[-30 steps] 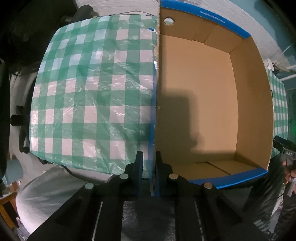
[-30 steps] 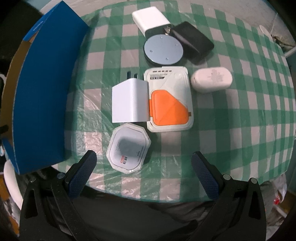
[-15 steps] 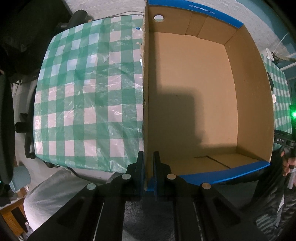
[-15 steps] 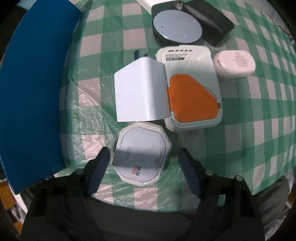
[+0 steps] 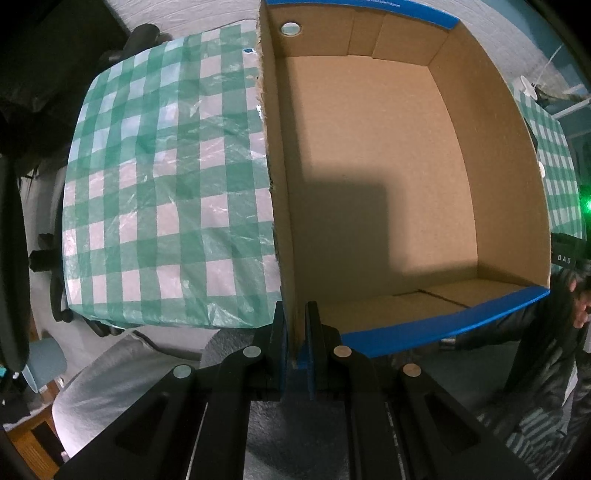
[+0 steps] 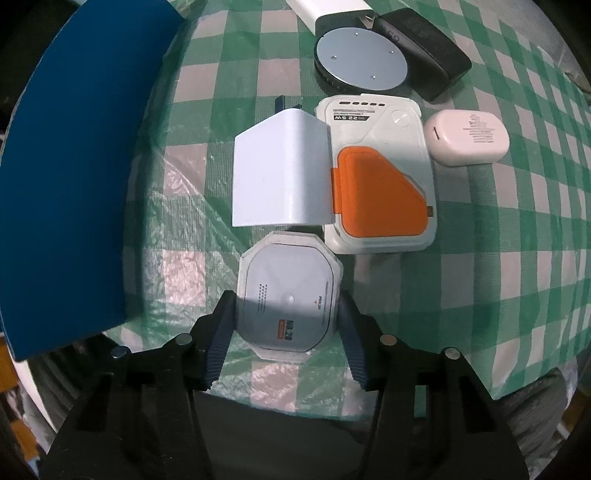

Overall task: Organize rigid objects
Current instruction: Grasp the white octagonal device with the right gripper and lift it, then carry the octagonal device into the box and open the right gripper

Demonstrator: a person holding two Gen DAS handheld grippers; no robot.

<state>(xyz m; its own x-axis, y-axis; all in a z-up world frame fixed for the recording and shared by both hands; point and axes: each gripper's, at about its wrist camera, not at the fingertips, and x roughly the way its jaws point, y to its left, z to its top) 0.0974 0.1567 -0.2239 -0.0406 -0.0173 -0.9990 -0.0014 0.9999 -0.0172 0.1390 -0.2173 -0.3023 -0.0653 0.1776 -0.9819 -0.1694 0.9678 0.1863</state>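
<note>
My left gripper [image 5: 295, 325] is shut on the near left wall of an open, empty cardboard box [image 5: 388, 177] with blue outer sides; the box shows in the right wrist view [image 6: 74, 177] at the left. My right gripper [image 6: 286, 325] has its jaws narrowed around a pale octagonal case [image 6: 288, 295] lying on the green checked tablecloth [image 6: 517, 240], fingers at both its sides. Behind it lie a light blue charger block [image 6: 280, 177], a white and orange power bank [image 6: 380, 184], a white oval case [image 6: 467, 138], a grey round disc [image 6: 360, 62] and a black case [image 6: 424, 55].
A white block [image 6: 328, 7] lies at the far edge behind the disc. The table edge runs close below my right gripper. In the left wrist view the tablecloth [image 5: 166, 203] lies left of the box. A person's dark sleeve [image 5: 546, 350] is at the right.
My right gripper moved forward and down onto the octagonal case and narrowed its jaws around it. The box shifted slightly in my left gripper's view.
</note>
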